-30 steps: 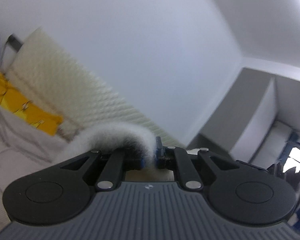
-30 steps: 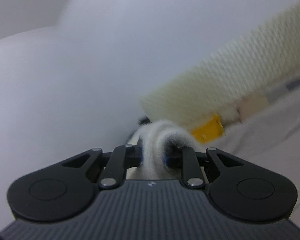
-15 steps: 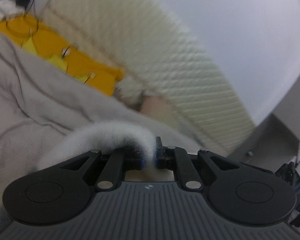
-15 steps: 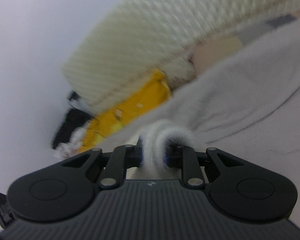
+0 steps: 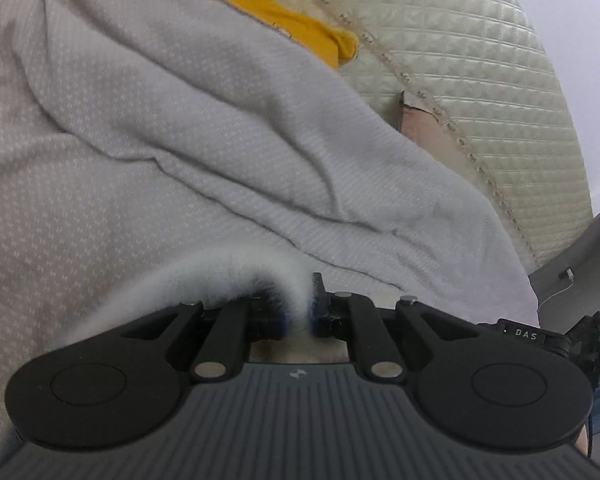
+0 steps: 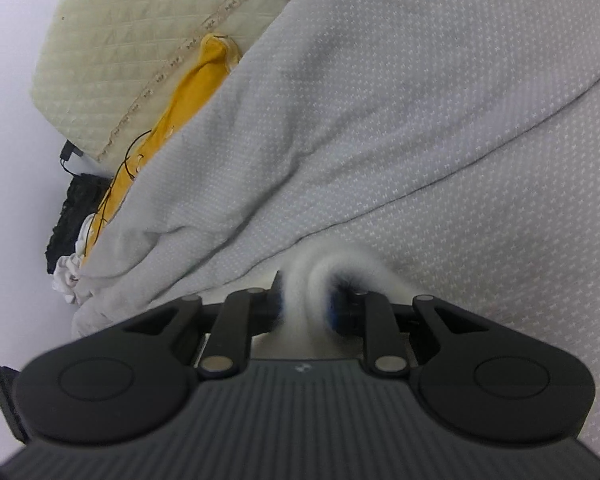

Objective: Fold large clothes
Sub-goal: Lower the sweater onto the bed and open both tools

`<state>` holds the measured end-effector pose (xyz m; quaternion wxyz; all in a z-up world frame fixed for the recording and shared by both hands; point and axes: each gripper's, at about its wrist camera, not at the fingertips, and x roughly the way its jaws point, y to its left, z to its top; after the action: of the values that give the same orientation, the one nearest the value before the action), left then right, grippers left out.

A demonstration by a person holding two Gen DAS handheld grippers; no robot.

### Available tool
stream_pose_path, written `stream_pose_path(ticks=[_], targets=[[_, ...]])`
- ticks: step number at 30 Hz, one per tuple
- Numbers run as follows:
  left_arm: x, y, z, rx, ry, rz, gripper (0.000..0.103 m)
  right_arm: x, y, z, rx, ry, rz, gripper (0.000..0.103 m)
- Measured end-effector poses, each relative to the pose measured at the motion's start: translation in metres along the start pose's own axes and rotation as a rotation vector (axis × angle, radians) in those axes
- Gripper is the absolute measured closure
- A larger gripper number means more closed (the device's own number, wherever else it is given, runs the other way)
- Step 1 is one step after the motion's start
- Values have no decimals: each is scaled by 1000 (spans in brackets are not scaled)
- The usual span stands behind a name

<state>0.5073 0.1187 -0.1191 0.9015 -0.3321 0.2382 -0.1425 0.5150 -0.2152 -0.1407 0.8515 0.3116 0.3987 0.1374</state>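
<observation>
— Both claws got it?
— Yes. The left gripper [image 5: 298,314] and right gripper [image 6: 306,306] are each pinched tight on the fuzzy white garment [image 5: 220,276], grey bedsheet [image 5: 180,140] just ahead.

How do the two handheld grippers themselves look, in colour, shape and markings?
The left gripper and right gripper look alike: a dark grey ribbed body with a small logo, two rounded black lobes with circular discs, black linkage bars with silver pins, and blue pads at the fingertips. Beside the left one, a black part reads "DAS". No sleeve or hand is visible.
</observation>
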Motion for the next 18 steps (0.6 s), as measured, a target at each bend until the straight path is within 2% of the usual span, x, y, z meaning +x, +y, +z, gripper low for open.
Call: stream_pose_path(ticks=[3, 5, 6, 7, 9, 10, 11, 12, 18], targets=[[-12, -3, -3, 9, 3, -4, 91, -2, 3, 1, 0, 1, 6, 79], [-20, -7, -4, 13, 6, -5, 87, -4, 5, 1, -3, -1, 9, 73], [-22, -10, -4, 17, 13, -2, 86, -7, 7, 1, -6, -2, 13, 63], [-26, -14, -4, 22, 22, 1, 81, -9, 5, 0, -6, -3, 23, 49], [-36, -21, -5, 19, 34, -8, 74, -22, 12, -2, -8, -8, 50, 33], [-44, -26, -7, 21, 35, -16, 64, -30, 16, -5, -14, -13, 59, 32], [-52, -31, -8, 29, 28, -19, 49, -36, 21, -7, -26, -17, 58, 32], [-61, -37, -11, 41, 15, -18, 43, -44, 26, -10, -43, -20, 52, 31], [-137, -76, -39, 103, -46, -36, 41, -118, 57, -41, -120, -65, 51, 31]])
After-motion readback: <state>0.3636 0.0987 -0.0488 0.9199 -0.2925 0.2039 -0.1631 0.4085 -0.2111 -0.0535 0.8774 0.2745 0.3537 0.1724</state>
